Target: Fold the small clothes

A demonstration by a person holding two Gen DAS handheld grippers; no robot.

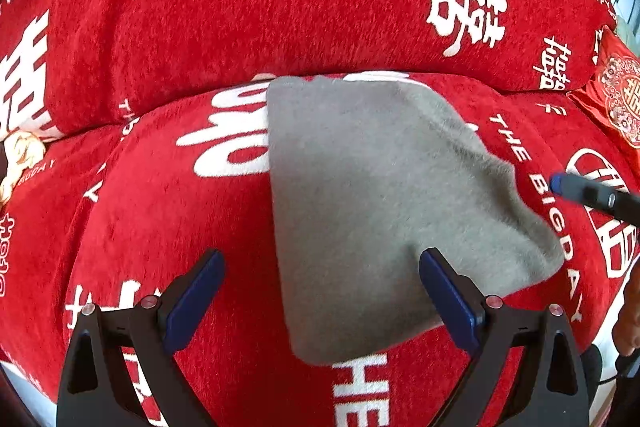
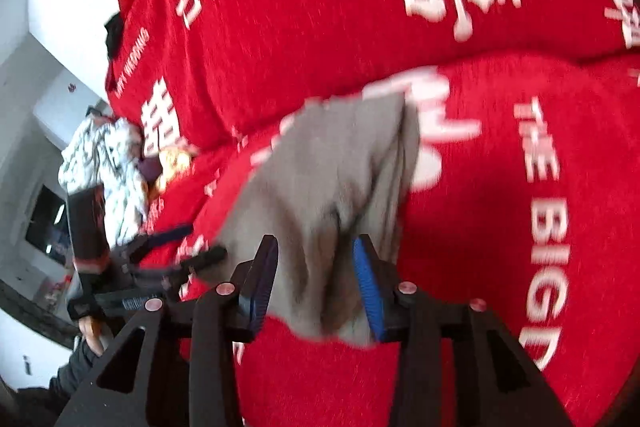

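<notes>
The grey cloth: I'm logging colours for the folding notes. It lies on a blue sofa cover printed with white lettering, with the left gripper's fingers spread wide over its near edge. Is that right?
Not quite: the sofa cover is red, not blue, as the left wrist view shows. The rest holds: the grey cloth lies on it, white lettering is printed across it, and the left gripper has its fingers spread wide over the cloth's near edge.

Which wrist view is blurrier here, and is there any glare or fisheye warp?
Right wrist view: clear motion smear on the grey cloth and the white lettering of the red cover. Left wrist view: mostly sharp, slight softness at the cloth's lower edge. Both: strong fisheye bowing, dark corners, even light, no glare on fabric.
</notes>
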